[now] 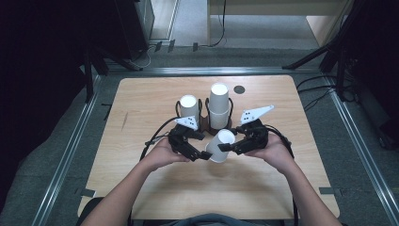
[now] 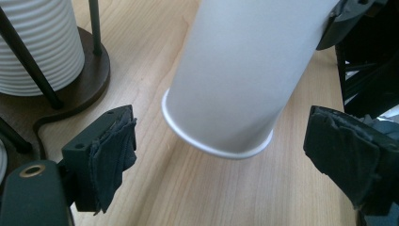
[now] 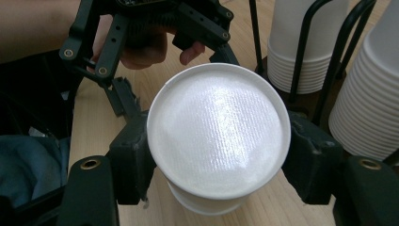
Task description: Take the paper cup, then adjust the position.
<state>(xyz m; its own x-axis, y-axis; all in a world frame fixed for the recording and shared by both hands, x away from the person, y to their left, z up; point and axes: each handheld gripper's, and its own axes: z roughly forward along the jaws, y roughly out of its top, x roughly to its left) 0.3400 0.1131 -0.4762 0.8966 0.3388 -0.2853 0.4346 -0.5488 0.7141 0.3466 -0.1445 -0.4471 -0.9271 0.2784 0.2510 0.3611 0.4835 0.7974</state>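
A white paper cup [image 1: 220,145] hangs tilted above the wooden table [image 1: 141,103], in front of the cup holder. My right gripper [image 1: 229,140] is shut on it near its base; in the right gripper view both pads press the cup [image 3: 219,127], whose flat end faces the camera. My left gripper [image 1: 203,145] stands open at the cup's rolled rim end. In the left gripper view its pads [image 2: 113,155] sit wide apart on either side of the cup [image 2: 244,70] without touching it. The left gripper [image 3: 141,28] also shows beyond the cup in the right gripper view.
A dark-based wire cup holder [image 1: 205,125] stands mid-table with two stacks of white cups [image 1: 189,107] [image 1: 219,103] just behind the grippers. A small dark round hole [image 1: 239,89] lies near the table's far edge. Stand legs and cables lie on the floor around the table.
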